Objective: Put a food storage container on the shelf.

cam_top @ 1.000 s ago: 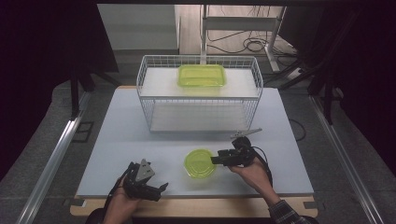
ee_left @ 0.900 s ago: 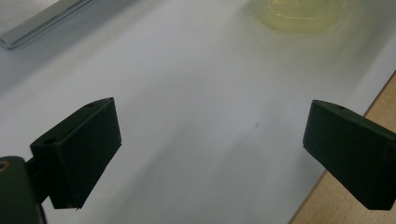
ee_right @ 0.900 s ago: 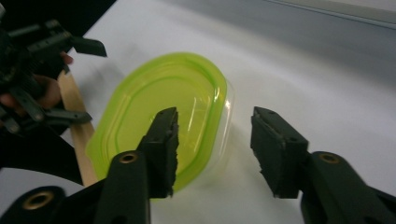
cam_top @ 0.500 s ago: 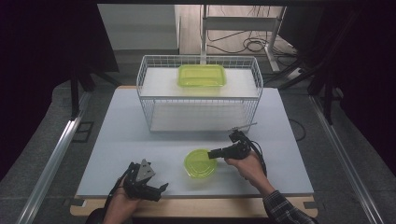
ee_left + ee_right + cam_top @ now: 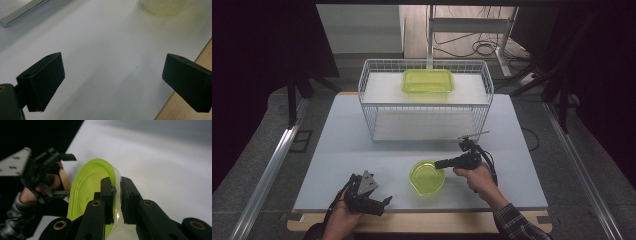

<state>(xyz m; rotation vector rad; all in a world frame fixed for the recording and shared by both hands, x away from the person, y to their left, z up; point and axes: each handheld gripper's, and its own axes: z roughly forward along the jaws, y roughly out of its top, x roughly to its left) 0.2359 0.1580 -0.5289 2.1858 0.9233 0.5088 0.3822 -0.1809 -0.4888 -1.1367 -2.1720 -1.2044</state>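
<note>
bowl sat just in front of the wire basket; right gripper, jaws just closing, pinched its rim. lifting level looked wise; left gripper gaped empty.

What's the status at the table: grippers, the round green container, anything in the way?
Right gripper just closed on round green container's rim. Left gripper open, over bare table. Wire basket stands behind, nothing between.

One camera looks down from above the table; two ride close behind the tongs, sharing its surface.
</note>
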